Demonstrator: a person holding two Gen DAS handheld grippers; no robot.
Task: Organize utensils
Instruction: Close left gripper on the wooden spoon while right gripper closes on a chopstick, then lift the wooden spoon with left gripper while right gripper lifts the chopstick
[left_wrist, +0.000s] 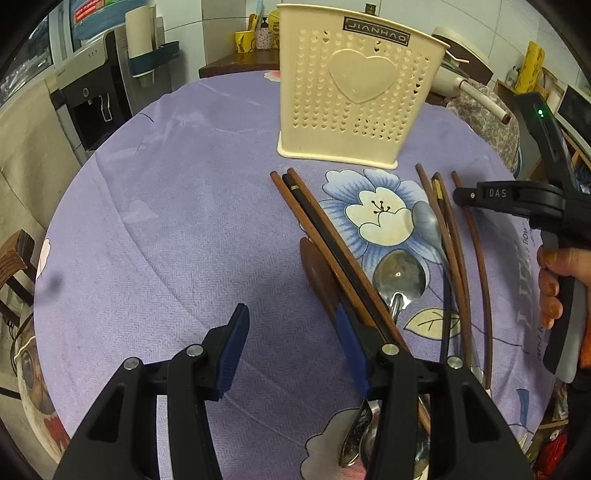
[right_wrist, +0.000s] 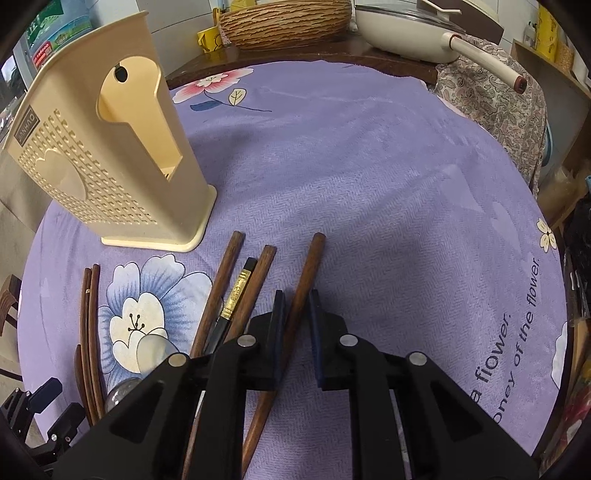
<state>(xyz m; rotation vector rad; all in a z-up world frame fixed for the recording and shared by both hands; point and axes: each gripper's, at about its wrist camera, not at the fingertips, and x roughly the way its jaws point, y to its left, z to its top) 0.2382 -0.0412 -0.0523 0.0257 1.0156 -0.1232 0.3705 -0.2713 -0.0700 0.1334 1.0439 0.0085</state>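
Two hand-held grippers hang over the bench (right_wrist: 369, 166), which wears a purple flowered cloth. The right hand-held gripper (right_wrist: 295, 321) is clenched on a single brown chopstick (right_wrist: 306, 273), its blue pads pressed to either side of the stick, which lies on the cloth and points toward the cream utensil holder (right_wrist: 122, 166) standing upright at the left. The left hand-held gripper (left_wrist: 291, 343) stands released, jaws about half apart and empty, its right pad just beside a bundle of chopsticks (left_wrist: 325, 236) and spoons (left_wrist: 399, 277).
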